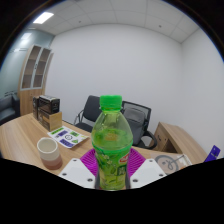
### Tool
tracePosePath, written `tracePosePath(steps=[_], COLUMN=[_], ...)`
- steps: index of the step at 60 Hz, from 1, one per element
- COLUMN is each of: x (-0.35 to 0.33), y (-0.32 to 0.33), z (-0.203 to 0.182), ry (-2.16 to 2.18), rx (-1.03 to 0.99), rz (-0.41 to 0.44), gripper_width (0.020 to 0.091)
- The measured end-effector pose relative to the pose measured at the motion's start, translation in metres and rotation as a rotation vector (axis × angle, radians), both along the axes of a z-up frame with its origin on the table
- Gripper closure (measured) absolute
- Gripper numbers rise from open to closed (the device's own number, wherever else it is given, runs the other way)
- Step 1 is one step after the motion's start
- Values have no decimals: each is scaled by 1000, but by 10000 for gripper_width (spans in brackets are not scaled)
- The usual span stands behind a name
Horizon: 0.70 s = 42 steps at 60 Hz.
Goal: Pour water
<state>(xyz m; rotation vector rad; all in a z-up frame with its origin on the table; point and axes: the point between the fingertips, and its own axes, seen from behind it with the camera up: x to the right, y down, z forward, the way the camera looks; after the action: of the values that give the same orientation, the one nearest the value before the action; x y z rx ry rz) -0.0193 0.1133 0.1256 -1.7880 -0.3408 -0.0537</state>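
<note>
Office, wooden table (20, 135). Gripper (111, 172) fingers clamp 1 green plastic bottle (111, 140), upright, cap on. White paper cup (48, 152) apart; pouring not begun.

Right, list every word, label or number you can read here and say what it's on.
No text here can be read.
Green bottle, held between the gripper fingers: its label shows print, too blurred to read.
Booklet on the table, beside the paper cup: cover print too small to read.
Dark box behind it: no legible marking.
</note>
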Motion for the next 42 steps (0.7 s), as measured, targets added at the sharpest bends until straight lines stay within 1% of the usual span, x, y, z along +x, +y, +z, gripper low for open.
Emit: tracePosePath(steps=[12,16,17,18,27,28,29,32,35,39,42], x=[6,6,9,10,15,15,15,14,14,15,17], y=[15,14,11,13,13,13,13,13,14,11,3], z=[-30,-50,-54,-48,-48,-49,-49,-50,-50,-53,-59], ry=[150,161,168,184,209,210,211,211,217,231,241], rx=[-5,-31,-34,1,13,11,7,2,-2,-27,-67], rz=[-17,-25,-29,-33,-61,-62,-62,-63,-64,-71,-86], gripper_width=[756,757,740,750,749,730,689,614,565,520,443])
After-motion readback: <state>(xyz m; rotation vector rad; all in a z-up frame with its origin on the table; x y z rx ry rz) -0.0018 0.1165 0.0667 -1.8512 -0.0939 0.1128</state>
